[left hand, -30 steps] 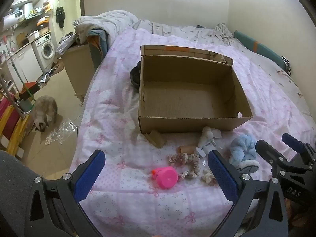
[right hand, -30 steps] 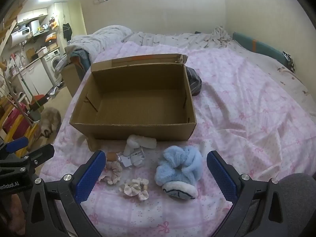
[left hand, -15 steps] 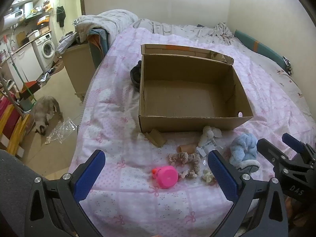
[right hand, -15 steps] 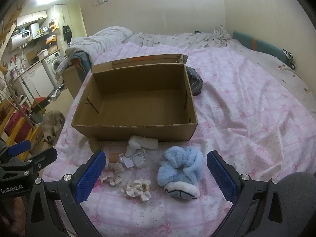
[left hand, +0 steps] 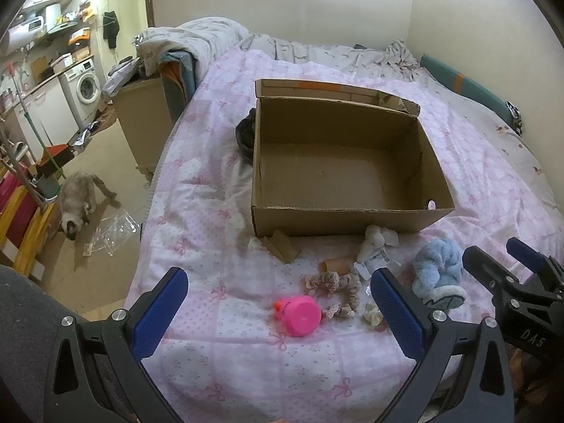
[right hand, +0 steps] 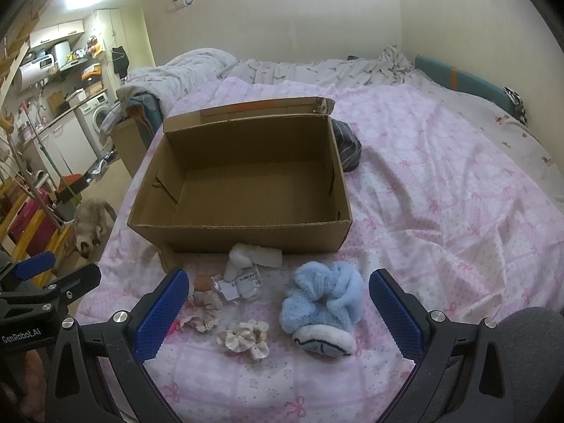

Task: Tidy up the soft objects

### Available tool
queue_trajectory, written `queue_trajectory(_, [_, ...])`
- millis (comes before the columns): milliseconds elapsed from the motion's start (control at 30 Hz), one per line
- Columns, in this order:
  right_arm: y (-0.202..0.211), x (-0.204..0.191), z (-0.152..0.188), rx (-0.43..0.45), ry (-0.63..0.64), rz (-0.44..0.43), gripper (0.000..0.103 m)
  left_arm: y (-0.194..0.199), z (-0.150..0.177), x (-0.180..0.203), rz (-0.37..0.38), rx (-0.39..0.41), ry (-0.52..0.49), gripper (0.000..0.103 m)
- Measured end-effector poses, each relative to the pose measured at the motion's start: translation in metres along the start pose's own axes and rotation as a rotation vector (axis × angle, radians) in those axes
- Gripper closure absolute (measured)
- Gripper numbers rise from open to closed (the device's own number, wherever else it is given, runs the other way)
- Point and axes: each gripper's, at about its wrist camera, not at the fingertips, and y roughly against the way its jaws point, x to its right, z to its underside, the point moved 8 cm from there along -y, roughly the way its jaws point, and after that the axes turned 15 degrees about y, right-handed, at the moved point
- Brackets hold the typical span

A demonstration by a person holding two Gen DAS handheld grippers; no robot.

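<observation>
Scrunchies (right hand: 243, 340), two, one blue slipper (right hand: 322, 308), one box (right hand: 239, 227); both jaws wide.

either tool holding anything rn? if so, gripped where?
Nothing held. The left tool and right tool are both open above the pink bedspread; the fluffy blue slipper lies loose in front of the brown cardboard box.
</observation>
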Motion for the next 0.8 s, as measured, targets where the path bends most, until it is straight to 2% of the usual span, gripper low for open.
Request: queue_trajectory(800, [-0.0007,0.0003,0.0004,-0.002,0.002,0.0,0.0,-0.0008,-0.0034,-0.0046,-0.01,0.002,0.01,0.0])
